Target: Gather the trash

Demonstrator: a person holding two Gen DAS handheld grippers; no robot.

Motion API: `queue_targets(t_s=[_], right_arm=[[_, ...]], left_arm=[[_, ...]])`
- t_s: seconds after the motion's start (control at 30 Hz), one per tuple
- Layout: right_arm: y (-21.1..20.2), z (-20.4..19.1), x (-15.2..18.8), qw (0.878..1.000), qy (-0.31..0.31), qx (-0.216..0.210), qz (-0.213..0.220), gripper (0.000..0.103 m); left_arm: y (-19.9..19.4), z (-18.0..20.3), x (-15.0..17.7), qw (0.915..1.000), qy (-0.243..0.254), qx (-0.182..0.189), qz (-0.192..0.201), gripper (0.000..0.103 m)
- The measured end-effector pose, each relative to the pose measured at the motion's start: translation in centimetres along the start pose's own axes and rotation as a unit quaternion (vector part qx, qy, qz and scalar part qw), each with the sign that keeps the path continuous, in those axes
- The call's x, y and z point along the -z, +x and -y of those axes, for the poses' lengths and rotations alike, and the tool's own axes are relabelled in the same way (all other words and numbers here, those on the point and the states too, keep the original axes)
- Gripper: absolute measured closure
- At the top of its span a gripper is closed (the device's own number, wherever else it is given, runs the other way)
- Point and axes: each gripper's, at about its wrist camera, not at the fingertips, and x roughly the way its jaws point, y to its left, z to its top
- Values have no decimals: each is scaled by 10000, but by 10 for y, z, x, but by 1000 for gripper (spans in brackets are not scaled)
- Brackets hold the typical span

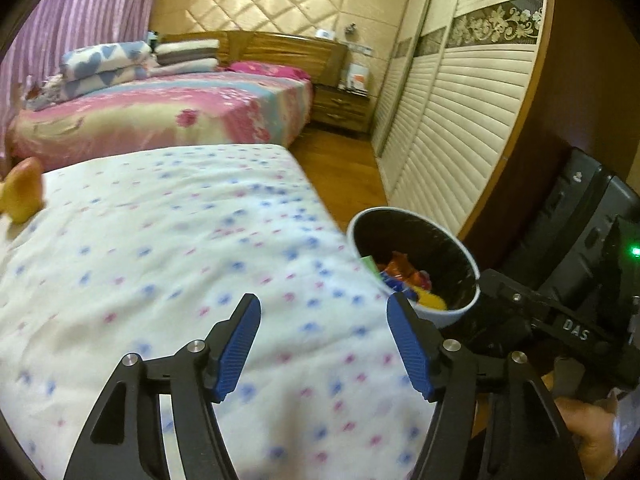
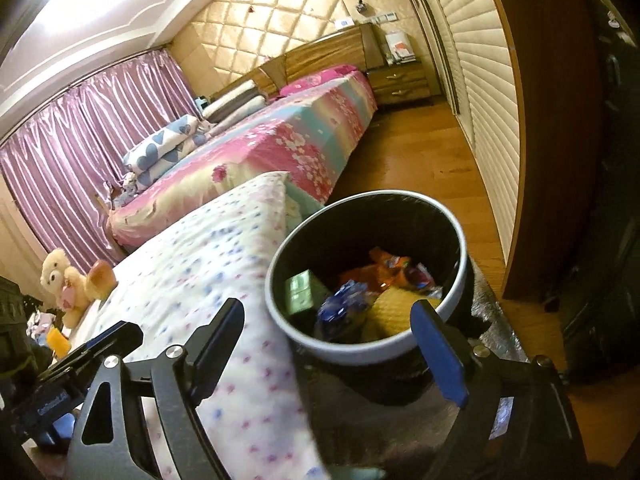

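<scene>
A round trash bin with a white rim and a black liner stands on the floor beside the bed's white dotted cover. Inside lie an orange wrapper, a blue wrapper, something yellow and a green box. My right gripper hangs open above the bin's near rim with nothing between its fingers. My left gripper is open and empty over the dotted cover, just left of the bin. The right tool's black body shows at the right edge of the left wrist view.
A teddy bear sits at the far end of the dotted bed. Beyond it is a pink flowered bed with folded quilts. Slatted wardrobe doors line the right side, with a strip of wooden floor between them and the beds.
</scene>
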Motion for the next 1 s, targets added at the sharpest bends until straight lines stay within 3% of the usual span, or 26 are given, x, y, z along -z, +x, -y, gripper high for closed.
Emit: queue_targets(t_s=[0.3, 0.4, 0.47, 0.53, 0.67, 1.0], right_arm=[[-17, -33, 24, 9986, -482, -8, 206, 15], [-27, -43, 24, 9971, -637, -12, 416, 14], [-36, -51, 26, 9951, -770, -44, 616, 1], [-41, -57, 28, 9926, -904, -99, 806, 0], [-40, -64, 37, 9890, -1123, -142, 950, 0], [-35, -69, 55, 9857, -1286, -119, 1087, 0]], left_arm=[[-42, -4, 31, 9986, -30, -437, 283, 37], [-60, -5, 35, 9969, 7, -552, 565, 36], [-74, -5, 40, 9938, 23, -704, 858, 23], [-85, -6, 48, 9888, -28, -937, 1161, 0], [-100, -3, 66, 9789, 109, -1296, 1574, 1], [-92, -1, 86, 9747, 300, -1588, 1544, 1]])
